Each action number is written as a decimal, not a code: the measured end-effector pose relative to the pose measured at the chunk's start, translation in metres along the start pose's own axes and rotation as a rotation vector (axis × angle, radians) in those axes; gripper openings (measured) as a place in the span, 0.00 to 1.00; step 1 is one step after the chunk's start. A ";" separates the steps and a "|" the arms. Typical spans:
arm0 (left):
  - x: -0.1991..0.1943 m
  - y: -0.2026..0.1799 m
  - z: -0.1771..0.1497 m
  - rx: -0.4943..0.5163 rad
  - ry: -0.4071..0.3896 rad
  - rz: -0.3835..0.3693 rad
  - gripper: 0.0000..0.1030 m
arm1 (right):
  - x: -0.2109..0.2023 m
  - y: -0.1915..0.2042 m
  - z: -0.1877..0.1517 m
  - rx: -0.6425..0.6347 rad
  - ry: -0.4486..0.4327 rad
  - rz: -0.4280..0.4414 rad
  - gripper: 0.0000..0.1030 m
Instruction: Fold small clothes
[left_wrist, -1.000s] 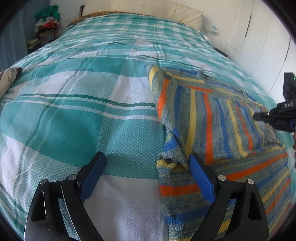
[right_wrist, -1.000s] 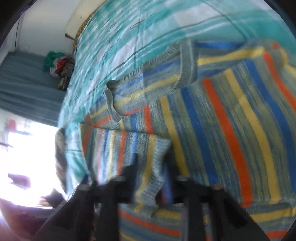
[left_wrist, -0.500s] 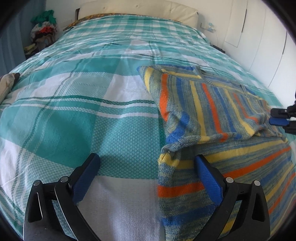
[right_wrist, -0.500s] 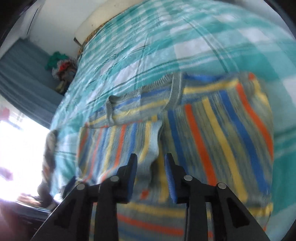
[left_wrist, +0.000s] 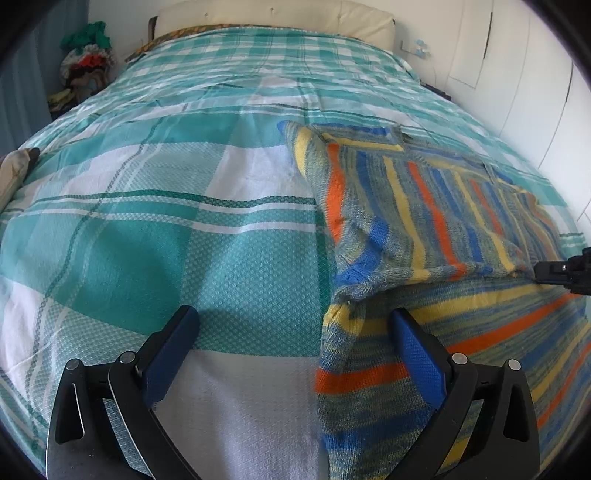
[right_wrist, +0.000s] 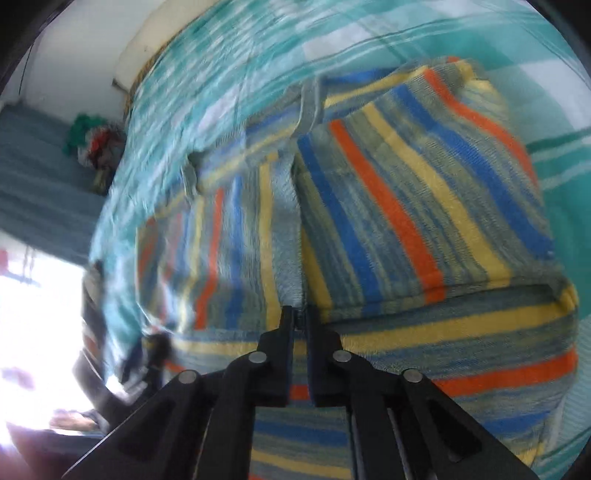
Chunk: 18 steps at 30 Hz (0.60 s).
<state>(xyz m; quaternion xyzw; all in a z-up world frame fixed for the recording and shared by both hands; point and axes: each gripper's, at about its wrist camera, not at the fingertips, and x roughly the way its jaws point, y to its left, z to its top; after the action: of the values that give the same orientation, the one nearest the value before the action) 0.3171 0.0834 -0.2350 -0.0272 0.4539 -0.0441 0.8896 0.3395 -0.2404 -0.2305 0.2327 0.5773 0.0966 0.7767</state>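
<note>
Striped sweater lies partly folded on the plaid bedspread. Left gripper hovers with its 2 jaws spread wide, the sweater's lower left edge between them, pads clear of it. Right gripper has just closed, jaws pinched together on a folded edge ahead of it.

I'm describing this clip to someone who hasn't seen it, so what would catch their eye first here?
The brightly striped knitted sweater stands out first, lying partly folded on the right of a bed covered by a teal and white checked bedspread. Next come the grippers: the left gripper wide open at the sweater's near left edge, and the right gripper, whose jaws have just been closing, shut at the edge of a folded flap.
</note>
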 end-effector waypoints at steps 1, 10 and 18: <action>-0.005 0.001 0.002 0.005 0.026 -0.008 0.98 | -0.004 0.001 0.000 -0.003 -0.004 0.008 0.09; -0.073 -0.038 0.033 0.113 -0.131 -0.198 0.87 | -0.073 -0.006 0.018 -0.227 -0.188 -0.158 0.40; 0.018 -0.025 0.028 -0.017 0.097 -0.140 0.04 | -0.030 -0.040 0.008 -0.344 -0.130 -0.278 0.40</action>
<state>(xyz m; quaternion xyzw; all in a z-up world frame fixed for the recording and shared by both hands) 0.3486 0.0574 -0.2307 -0.0640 0.4937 -0.1037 0.8610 0.3327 -0.2901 -0.2224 0.0207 0.5277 0.0705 0.8463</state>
